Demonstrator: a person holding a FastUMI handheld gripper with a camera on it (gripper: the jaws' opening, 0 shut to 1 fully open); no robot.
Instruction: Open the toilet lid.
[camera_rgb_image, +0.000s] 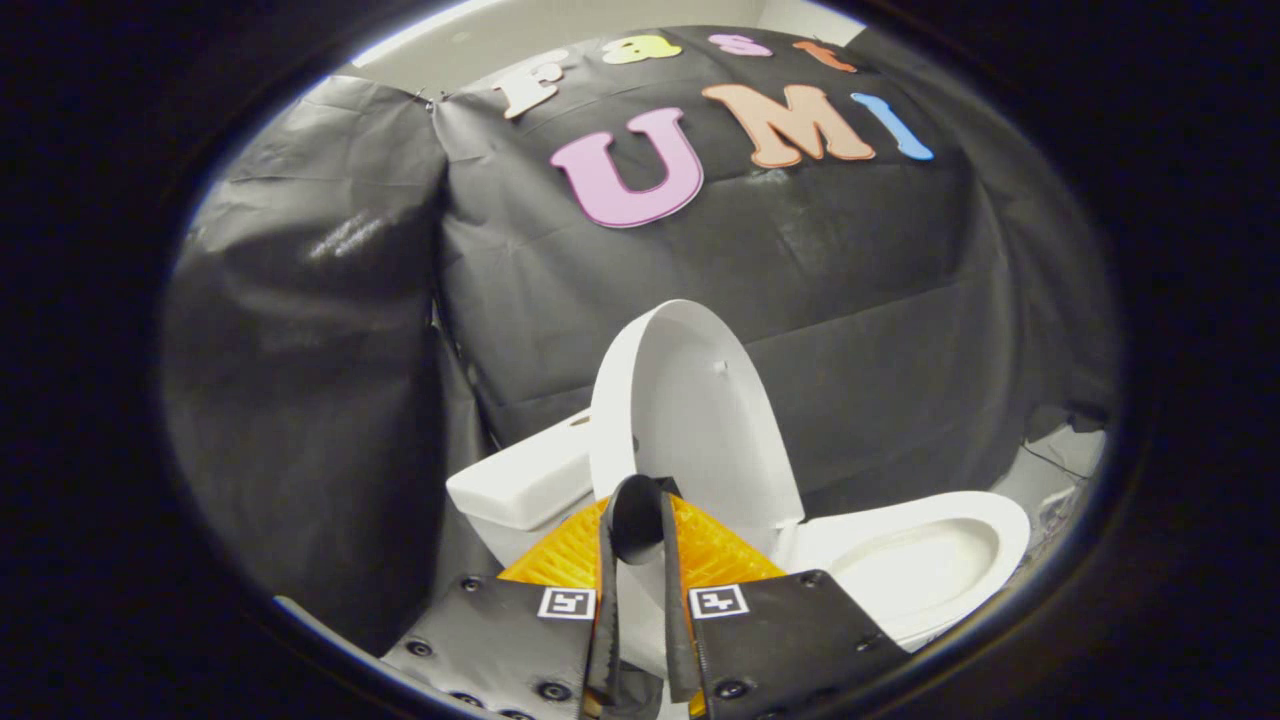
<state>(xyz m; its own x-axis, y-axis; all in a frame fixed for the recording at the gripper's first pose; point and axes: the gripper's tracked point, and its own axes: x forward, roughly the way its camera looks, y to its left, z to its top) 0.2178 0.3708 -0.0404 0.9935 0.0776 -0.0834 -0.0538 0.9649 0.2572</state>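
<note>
Lid (700, 420) stands nearly upright at 12 o'clock from the gripper (637, 520), leaning back toward the tank (520, 485) at 10 o'clock, likely so it stays up unaided. Bowl (915, 565) lies open at 3 o'clock. Fingers sit close together, tips at the lid's lower edge; whether they pinch it, the viewer cannot tell

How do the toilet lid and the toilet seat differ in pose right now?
The toilet lid stands raised, nearly upright, toward the tank; the toilet seat lies flat on the bowl. The gripper has its fingers closed on the lid's edge; the seat lies beyond them, untouched. The lid is a solid oval; the seat rings an opening. Both are white.
</note>
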